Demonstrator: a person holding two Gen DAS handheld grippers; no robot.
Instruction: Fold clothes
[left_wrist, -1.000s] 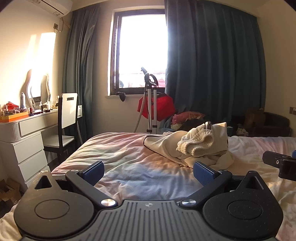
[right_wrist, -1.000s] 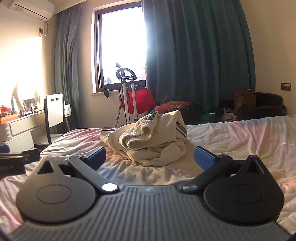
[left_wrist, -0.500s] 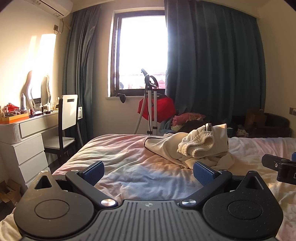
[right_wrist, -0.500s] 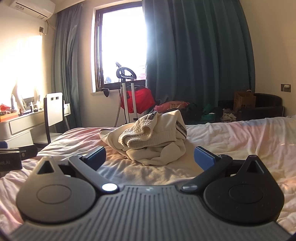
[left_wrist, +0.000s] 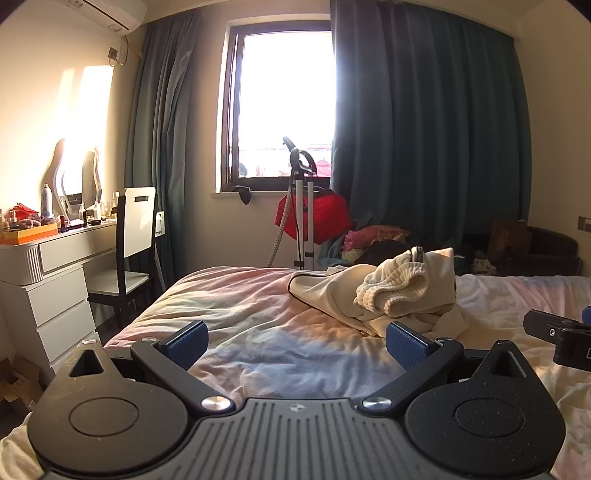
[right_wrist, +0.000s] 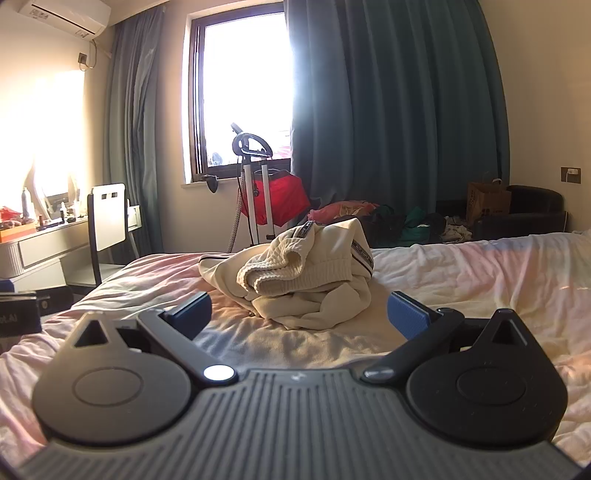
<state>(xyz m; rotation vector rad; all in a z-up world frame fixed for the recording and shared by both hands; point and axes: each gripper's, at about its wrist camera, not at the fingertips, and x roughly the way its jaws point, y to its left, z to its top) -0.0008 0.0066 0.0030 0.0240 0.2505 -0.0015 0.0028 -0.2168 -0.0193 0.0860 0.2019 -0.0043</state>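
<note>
The folding has not started yet. The cream, soft, bunched-up sweatshirt with a ribbed cuff (right_wrist: 306, 277) lies in a messy heap in the middle of the pink and white bed (right_wrist: 480, 280). Nothing is flat or folded. The left hand-held gripper (left_wrist: 295, 341) and the right hand-held gripper (right_wrist: 299, 314) are both spread wide and hold nothing. They are near the heap but not touching it. Since a second ago, almost nothing has changed, and the heap lies the same

The right gripper (left_wrist: 561, 341) is cut off by the left wrist view's edge; small bottles (left_wrist: 88, 212) on the desk (left_wrist: 70, 247) are too small to identify.
</note>
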